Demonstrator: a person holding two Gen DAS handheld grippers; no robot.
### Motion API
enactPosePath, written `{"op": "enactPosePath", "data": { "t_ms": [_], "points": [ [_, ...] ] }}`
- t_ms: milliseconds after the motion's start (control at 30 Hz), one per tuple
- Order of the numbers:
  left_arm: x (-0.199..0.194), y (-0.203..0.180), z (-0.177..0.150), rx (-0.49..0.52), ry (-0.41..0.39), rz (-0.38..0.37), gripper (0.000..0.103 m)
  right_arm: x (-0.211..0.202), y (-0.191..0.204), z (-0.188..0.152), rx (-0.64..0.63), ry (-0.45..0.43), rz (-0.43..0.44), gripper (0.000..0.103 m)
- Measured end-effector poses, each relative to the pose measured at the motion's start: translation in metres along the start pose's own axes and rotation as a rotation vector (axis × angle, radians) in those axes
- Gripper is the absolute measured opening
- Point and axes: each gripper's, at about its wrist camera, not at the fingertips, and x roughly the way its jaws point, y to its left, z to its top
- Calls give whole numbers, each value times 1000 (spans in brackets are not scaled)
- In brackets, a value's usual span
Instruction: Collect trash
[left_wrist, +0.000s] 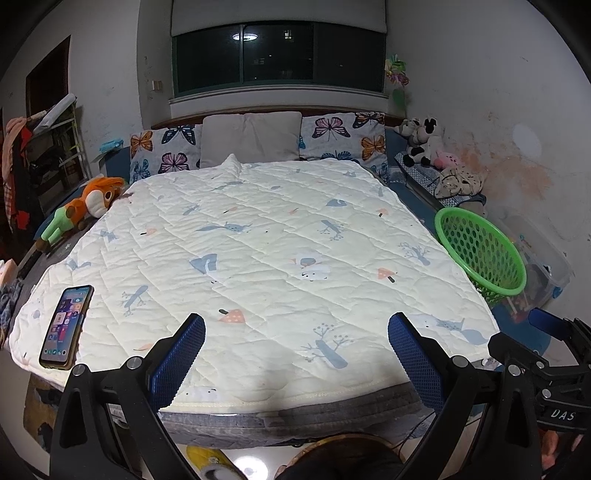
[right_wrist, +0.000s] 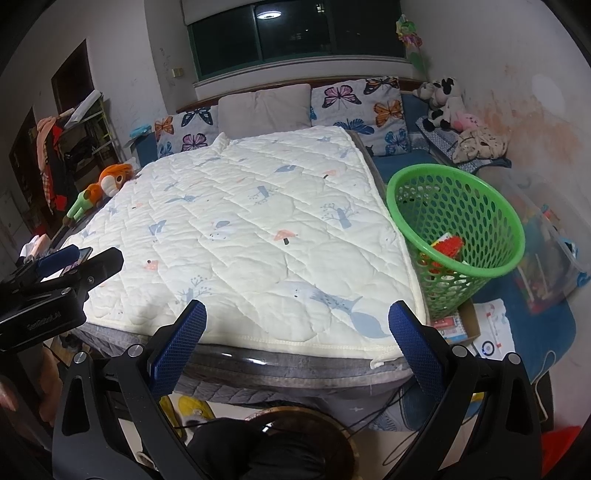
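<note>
A green perforated basket (right_wrist: 458, 218) stands at the bed's right edge, with red and yellow wrappers (right_wrist: 448, 245) inside; the left wrist view shows it too (left_wrist: 484, 254). My left gripper (left_wrist: 295, 354) hangs open over the near edge of the cream quilt (left_wrist: 258, 240), nothing between its blue pads. Over the quilt's near right corner my right gripper (right_wrist: 297, 343) is open and empty as well. The other gripper shows at each view's side edge (left_wrist: 546, 325) (right_wrist: 62, 266). No loose trash is visible on the quilt.
A phone (left_wrist: 66, 326) with a lit screen lies at the quilt's near left corner. Pillows (left_wrist: 251, 138) line the headboard, an orange plush (left_wrist: 88, 206) lies left, and more soft toys (left_wrist: 424, 142) sit right. A clear storage bin (right_wrist: 546, 254) and papers (right_wrist: 491, 328) lie beyond the basket.
</note>
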Motion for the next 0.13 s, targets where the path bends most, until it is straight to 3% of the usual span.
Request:
{"op": "enactPosePath", "data": {
  "t_ms": [133],
  "points": [
    [0,-1,1,3,-3,2,96,0,-1,0,0,1,4,98]
  ]
}}
